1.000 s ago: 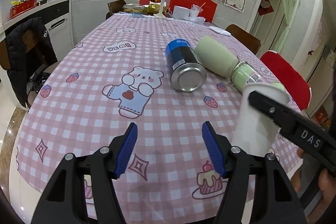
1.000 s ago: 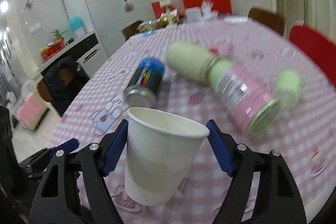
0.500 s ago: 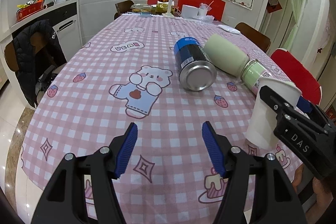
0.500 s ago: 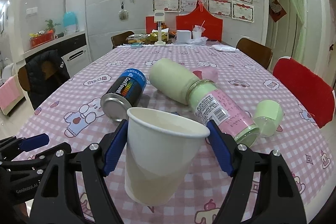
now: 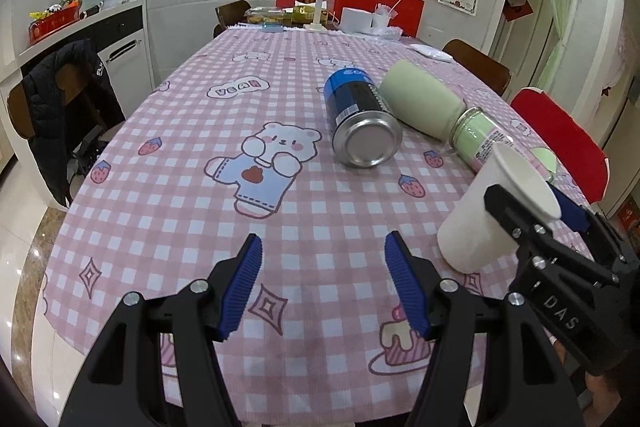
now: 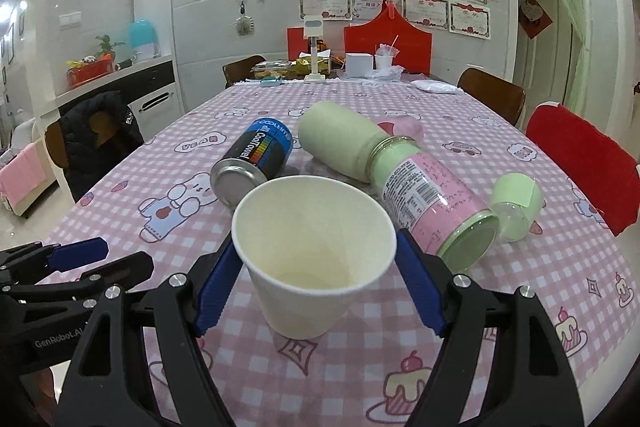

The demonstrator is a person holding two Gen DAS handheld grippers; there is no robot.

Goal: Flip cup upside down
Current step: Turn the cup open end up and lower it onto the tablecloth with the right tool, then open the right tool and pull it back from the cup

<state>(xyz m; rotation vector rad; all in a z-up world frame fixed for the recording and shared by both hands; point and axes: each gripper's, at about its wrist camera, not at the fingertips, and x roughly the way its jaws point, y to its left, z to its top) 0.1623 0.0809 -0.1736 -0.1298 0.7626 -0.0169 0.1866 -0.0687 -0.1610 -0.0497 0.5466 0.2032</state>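
Note:
A white paper cup [image 6: 314, 259] sits between the blue pads of my right gripper [image 6: 318, 283], which is shut on its rim. The cup is mouth up and tilted, its open mouth toward the right wrist camera. In the left wrist view the cup [image 5: 480, 227] leans to the right over the pink checked tablecloth [image 5: 200, 211], held by the right gripper [image 5: 536, 215]; I cannot tell if its base touches the cloth. My left gripper [image 5: 324, 283] is open and empty, low over the cloth to the left of the cup.
A blue can [image 5: 360, 123] lies on its side beyond the cup. A pale green bottle [image 6: 340, 143] and a pink-labelled jar [image 6: 432, 195] lie beside it, with a green lid [image 6: 516, 203] to the right. Chairs stand around the table; clutter is at the far end.
The right gripper has tipped the cup so its mouth now faces the right wrist camera, and has lowered it toward the cloth. The left gripper has stayed open and drawn back slightly.

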